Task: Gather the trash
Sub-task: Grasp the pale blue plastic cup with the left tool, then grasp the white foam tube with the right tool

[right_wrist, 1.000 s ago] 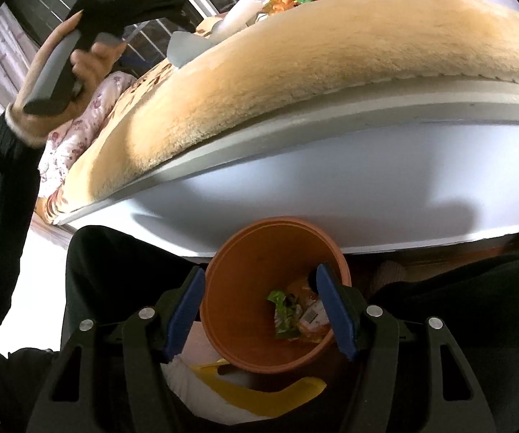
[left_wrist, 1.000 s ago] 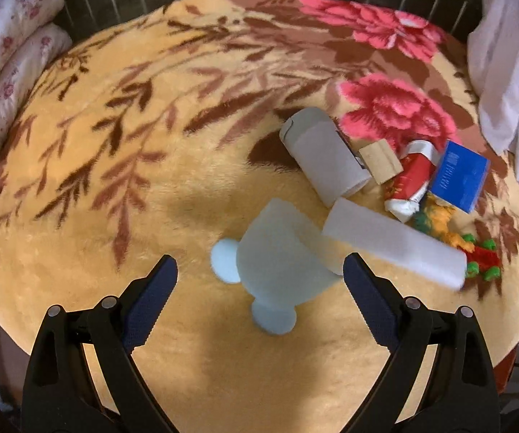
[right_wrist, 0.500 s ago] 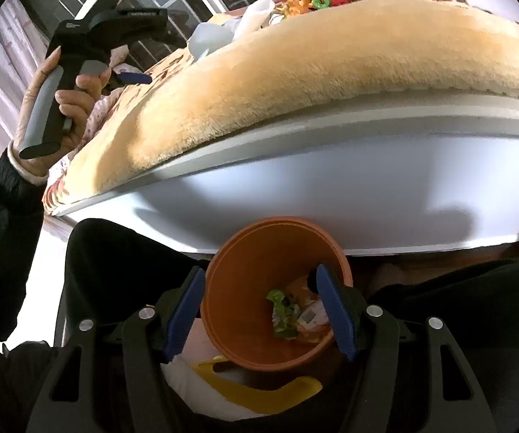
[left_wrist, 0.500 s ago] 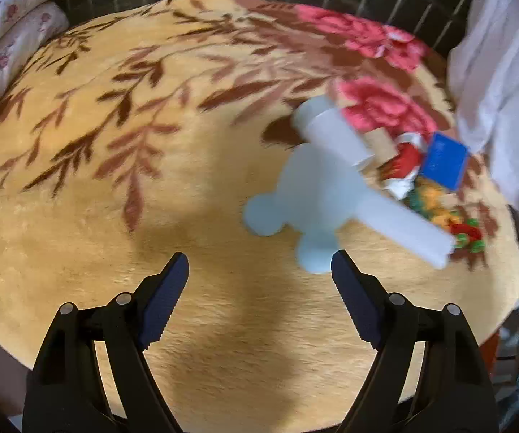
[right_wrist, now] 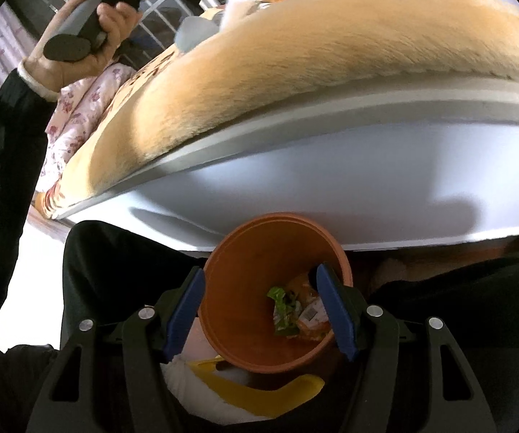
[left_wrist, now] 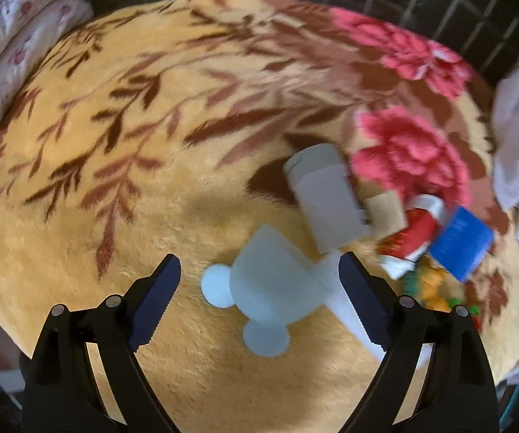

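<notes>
**Left tool opening above the trash on the bed; right tool clamped on the bin**

The left tool [left_wrist: 257, 290] is seen pointing down over a plush yellow blanket with brown leaves and pink flowers [left_wrist: 122, 166], spread on a bed. Its jaws are opening wide and nothing is pressed by them; a pale blue paper cut-out with two round lobes [left_wrist: 270, 281] lies on the blanket between the blue fingertips. A white cylindrical paper roll [left_wrist: 326, 198] lies just beyond the cut-out, and a second white tube [left_wrist: 346, 306] runs from the cut-out under the right finger. Beyond the roll, a small tan card [left_wrist: 385, 213], a red-and-white wrapper [left_wrist: 411, 238], a blue box [left_wrist: 463, 243] and orange-green scraps [left_wrist: 432, 288] are clustered together.

In the right wrist view, the right tool [right_wrist: 261, 310] is shown partly closed on the rim of a round terracotta-orange plastic bin [right_wrist: 259, 252], which is held below the bed's edge. Crumpled green and orange wrappers [right_wrist: 295, 314] lie inside the bin.
</notes>
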### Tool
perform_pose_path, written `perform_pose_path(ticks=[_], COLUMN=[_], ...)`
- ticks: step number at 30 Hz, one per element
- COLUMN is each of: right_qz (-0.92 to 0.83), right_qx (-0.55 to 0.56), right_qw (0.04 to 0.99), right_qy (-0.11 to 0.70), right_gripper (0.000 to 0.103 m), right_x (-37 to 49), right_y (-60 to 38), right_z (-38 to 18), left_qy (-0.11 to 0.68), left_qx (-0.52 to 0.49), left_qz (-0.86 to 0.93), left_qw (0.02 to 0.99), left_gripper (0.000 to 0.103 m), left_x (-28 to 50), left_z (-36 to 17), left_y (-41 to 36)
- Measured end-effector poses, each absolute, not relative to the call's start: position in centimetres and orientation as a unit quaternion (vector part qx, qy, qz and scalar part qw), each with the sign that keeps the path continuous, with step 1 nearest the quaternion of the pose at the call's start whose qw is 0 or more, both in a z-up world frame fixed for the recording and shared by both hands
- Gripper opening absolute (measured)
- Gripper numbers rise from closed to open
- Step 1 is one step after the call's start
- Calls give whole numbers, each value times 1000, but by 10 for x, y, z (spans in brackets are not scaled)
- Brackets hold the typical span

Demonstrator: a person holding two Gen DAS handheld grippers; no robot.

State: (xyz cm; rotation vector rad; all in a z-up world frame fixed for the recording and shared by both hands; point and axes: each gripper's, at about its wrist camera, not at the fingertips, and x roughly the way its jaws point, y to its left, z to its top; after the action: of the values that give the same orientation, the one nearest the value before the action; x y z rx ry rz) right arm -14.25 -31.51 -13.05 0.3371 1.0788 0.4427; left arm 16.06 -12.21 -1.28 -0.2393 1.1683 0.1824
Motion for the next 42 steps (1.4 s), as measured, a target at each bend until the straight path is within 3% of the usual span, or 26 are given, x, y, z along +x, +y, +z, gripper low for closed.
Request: perform_pose_path(ticks=[4,9,10,18,19,20,22,24,26,29,37,42], right_qz=[208,209,212,208,206,203,201,192,187,182,186,194], right_qx=[169,158,155,123,119,115,108,102,105,109,-24,-155], right_qw=[821,829,831,853,856,859,864,871,877,890,904,873], right_qy=[505,495,491,462,459,455,450,441,431,405,383,420], right_gripper=[63,63,63,63,63,63,63,59,45,41,41,47], right_x=[-143,-147,-147,-137,-136,-134,-132,-126,-118,-98,-3,69], right_y=[-324,-325,-324,-321,-322,-322,-321,-322,-322,-320,-260,-217], right_z=[-130,-118,-114,-84,-80,-75,-69,-60,-51,-27,4,-6], left_qy=[557,546,545,536,528,516,505,492,475,420,334,306], left_qx=[-142,-150,-143,-207,-194,-176,-158,-139,-114,-48,5,4], left_qz=[92,41,38,-34,-35,-39,-45,-59,-75,-100,-88,-68], left_qw=[813,823,825,818,826,838,847,857,869,901,938,950], left_gripper=[82,53,43,41,35,20,15,14,11,10,10,10], left_x=[152,116,109,95,95,95,96,95,90,66,13,-16], left_z=[-23,-5,-2,-35,-33,-30,-27,-25,-21,-13,7,18], left_y=[-110,-114,-115,-80,-80,-81,-83,-87,-93,-105,-89,-62])
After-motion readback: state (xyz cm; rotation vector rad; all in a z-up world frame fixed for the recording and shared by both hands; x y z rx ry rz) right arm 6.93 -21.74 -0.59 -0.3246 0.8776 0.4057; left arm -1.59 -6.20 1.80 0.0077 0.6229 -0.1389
